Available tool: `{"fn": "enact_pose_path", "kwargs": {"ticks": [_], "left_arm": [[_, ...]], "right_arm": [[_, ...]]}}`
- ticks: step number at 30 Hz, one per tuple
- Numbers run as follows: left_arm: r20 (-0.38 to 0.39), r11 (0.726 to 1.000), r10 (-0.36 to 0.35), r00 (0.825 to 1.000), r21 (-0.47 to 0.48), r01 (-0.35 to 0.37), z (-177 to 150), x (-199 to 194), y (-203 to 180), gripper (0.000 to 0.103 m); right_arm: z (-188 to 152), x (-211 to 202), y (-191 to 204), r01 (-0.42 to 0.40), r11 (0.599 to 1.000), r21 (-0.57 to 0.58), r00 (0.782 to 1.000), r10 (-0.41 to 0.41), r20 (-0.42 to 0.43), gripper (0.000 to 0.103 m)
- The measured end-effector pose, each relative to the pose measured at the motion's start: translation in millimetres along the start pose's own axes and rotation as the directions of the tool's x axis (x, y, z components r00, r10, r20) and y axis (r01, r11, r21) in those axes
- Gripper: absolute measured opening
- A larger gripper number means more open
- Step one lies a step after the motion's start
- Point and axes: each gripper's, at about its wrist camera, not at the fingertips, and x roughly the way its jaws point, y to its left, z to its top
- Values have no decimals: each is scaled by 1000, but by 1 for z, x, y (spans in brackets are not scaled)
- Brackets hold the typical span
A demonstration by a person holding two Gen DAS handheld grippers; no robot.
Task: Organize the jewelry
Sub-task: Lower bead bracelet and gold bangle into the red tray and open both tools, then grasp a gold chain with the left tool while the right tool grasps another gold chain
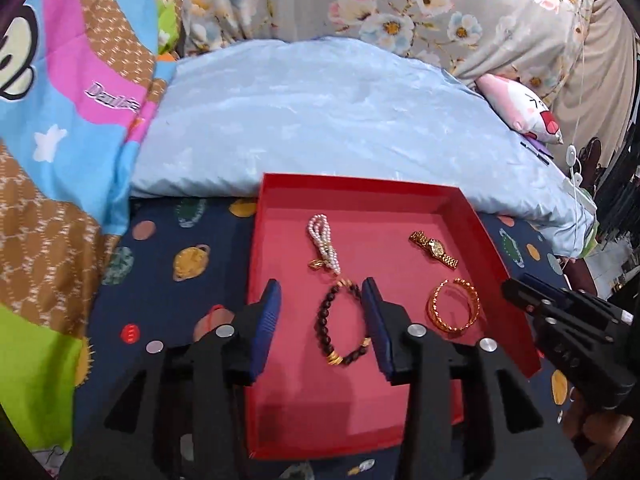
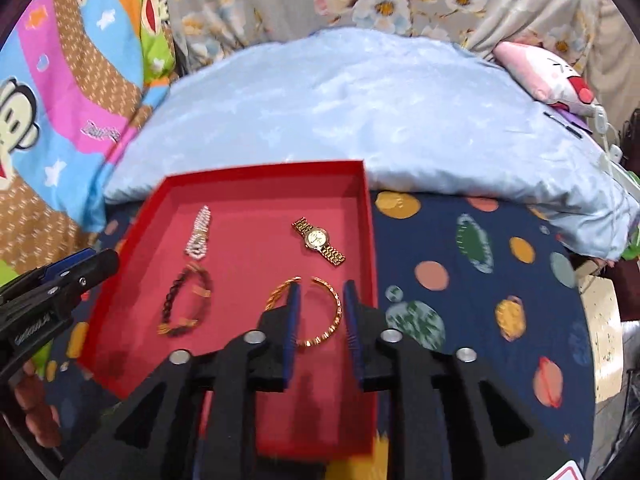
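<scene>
In the centre of both wrist views, a shallow red cardboard tray lay on a dark blue bedsheet printed with planets, in front of a pale blue pillow. Inside the tray lay four pieces, all apart from one another: a white pearl strand with a gold clasp at the upper left, a gold link wristwatch at the upper right, a dark beaded bracelet with gold spacers at the lower left, and a twisted gold open bangle at the lower right. The left hand-held gripper hovered with its blue-padded fingers spread wide on either side of the beaded bracelet, holding nothing. The right hand-held gripper also stood apart, its fingers over the bangle, one inside the ring and one outside; whether they touched it I could not tell. A pink and white plush toy rested at the upper right of the frame.
</scene>
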Motion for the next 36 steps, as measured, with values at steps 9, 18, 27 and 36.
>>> {"fn": "enact_pose_path", "kwargs": {"ticks": [9,18,27,36], "left_arm": [[10,997,45,999,-67,-44,-51,-81,27,47],[-90,995,62,994,-69,-68,-125,-105,25,48],[-177,995,80,981,-47,-90,-182,-103,17,52],[-175,998,53,983,-35,-60,-191,-86,1,52]], "right_arm": [[-75,-94,-23,-5,998,56,1000,4,13,37],[-157,-133,-27,-6,996,87,997,12,-72,38],[-198,-127,-5,-49,997,53,987,56,-149,37],[-203,-123,9,-65,997,36,984,70,-163,38]]}}
